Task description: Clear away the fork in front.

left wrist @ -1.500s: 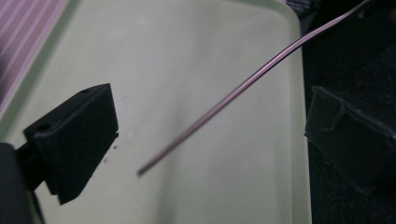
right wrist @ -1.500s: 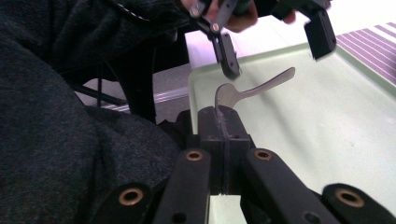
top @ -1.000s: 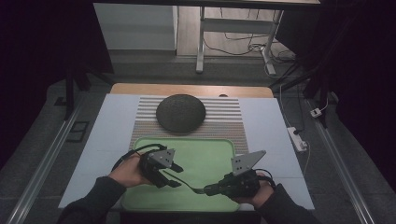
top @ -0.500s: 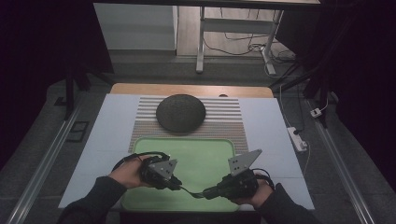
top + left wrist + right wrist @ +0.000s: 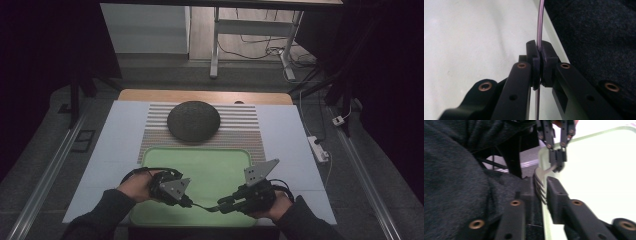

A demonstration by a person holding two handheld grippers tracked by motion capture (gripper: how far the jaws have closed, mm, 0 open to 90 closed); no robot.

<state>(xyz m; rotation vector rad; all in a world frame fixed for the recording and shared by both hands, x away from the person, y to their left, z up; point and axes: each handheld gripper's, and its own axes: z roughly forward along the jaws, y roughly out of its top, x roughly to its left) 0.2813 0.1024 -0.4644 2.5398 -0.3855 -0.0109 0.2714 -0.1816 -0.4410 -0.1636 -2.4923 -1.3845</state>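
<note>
A metal fork [image 5: 204, 206] hangs level over the near edge of the green tray [image 5: 215, 170], between my two grippers. My left gripper [image 5: 189, 202] has just closed and is shut on the fork's thin handle [image 5: 539, 22], which runs straight up from the left gripper [image 5: 539, 56] in its own view. My right gripper [image 5: 222, 207] has just been opening. In the right gripper view the tines [image 5: 538, 182] still lie between the jaws of the right gripper [image 5: 542, 185], against one jaw and clear of the other. The left gripper [image 5: 557, 161] shows beyond, pinching the handle.
A dark domed object [image 5: 194, 120] sits on a striped mat [image 5: 240, 135] behind the tray. Both rest on a white sheet over the table [image 5: 200, 96]. A power strip [image 5: 318, 148] lies on the floor at the right. A dark sleeve [image 5: 454, 182] is close beside the right gripper.
The left gripper has slid slightly toward the near edge and shut on the fork handle. The right gripper's jaws have parted a little around the tines.
</note>
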